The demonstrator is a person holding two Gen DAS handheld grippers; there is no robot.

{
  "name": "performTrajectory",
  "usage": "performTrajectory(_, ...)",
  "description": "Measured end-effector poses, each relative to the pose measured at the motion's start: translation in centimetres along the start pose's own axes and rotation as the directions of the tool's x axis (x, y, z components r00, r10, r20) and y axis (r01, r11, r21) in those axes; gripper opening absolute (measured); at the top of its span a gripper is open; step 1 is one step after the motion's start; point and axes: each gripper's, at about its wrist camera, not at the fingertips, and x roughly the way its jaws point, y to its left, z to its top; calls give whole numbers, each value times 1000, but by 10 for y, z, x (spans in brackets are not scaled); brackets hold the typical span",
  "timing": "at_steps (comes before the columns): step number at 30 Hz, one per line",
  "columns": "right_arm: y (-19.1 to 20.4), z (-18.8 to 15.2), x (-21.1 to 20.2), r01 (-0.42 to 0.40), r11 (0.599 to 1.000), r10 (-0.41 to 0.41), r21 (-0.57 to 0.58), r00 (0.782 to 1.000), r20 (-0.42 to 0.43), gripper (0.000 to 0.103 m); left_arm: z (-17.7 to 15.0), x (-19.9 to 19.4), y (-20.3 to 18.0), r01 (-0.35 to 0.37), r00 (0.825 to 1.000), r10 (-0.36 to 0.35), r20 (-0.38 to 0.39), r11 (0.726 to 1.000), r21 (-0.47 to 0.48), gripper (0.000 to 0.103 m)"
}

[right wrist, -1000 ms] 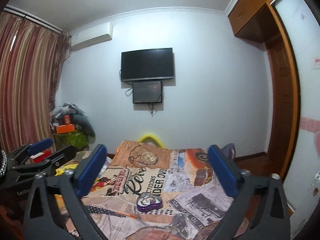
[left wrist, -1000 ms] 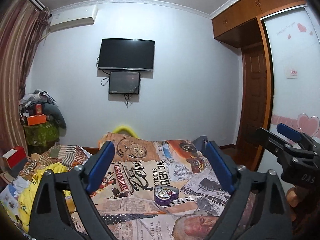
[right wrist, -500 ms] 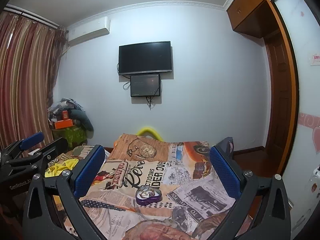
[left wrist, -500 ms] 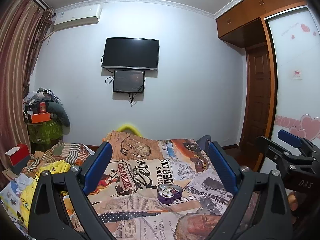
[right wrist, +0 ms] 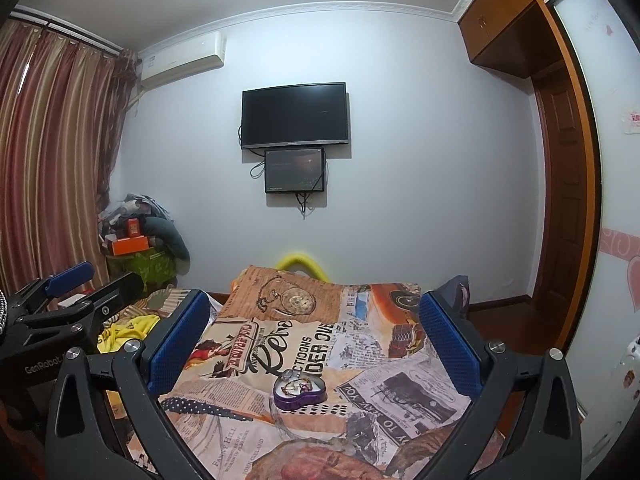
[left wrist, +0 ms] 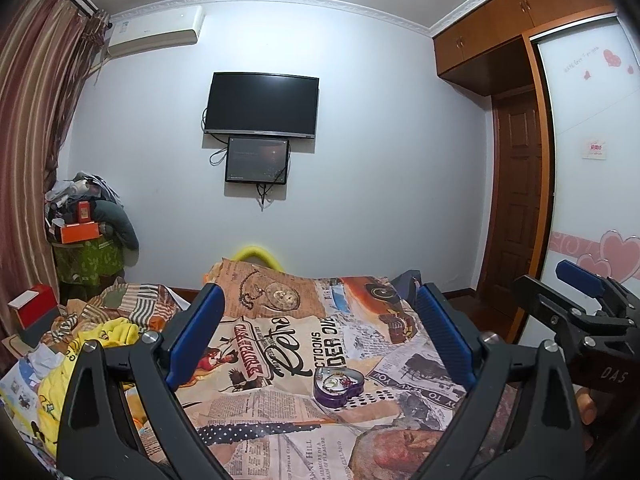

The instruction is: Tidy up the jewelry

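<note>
A purple heart-shaped tin (left wrist: 338,386) lies open on the newspaper-print bedspread (left wrist: 280,344), with jewelry inside; it also shows in the right wrist view (right wrist: 299,391). My left gripper (left wrist: 320,320) is open and empty, held above the bed with the tin ahead between its fingers. My right gripper (right wrist: 314,328) is open and empty, also above the bed with the tin ahead. The right gripper shows at the right edge of the left wrist view (left wrist: 576,300). The left gripper shows at the left edge of the right wrist view (right wrist: 60,292).
Yellow and striped clothes (left wrist: 100,332) are heaped on the bed's left side. A red box (left wrist: 34,310) and a cluttered green stand (left wrist: 86,256) are at the left wall. A TV (left wrist: 262,106) hangs ahead. A wooden door (left wrist: 516,208) and wardrobe are at right.
Both grippers have tilted slightly, so the room and the tin sit a little differently in each view. Both grippers stay open and empty. The tin has not moved.
</note>
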Motion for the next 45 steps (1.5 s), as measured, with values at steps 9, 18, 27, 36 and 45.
performTrajectory(9,-1,1,1,-2,1000,2,4,1000,-6,103,-1,-1,0,4,1000,-4,2,1000,7,97)
performTrajectory(18,-2,0,1,3,1000,-3,7,1000,-4,103,0,-1,0,5,1000,-5,2,1000,8,97)
performTrajectory(27,-5,1,-2,9,1000,-9,16,1000,2,103,1,0,1,19,1000,-19,-14,1000,0,97)
performTrajectory(36,-6,2,-2,12,1000,-12,16,1000,-1,103,2,1,1,29,999,-29,-22,1000,-2,97)
performTrajectory(45,-7,1,-2,16,1000,-16,24,1000,-3,103,1,1,2,44,999,-44,-29,999,-3,97)
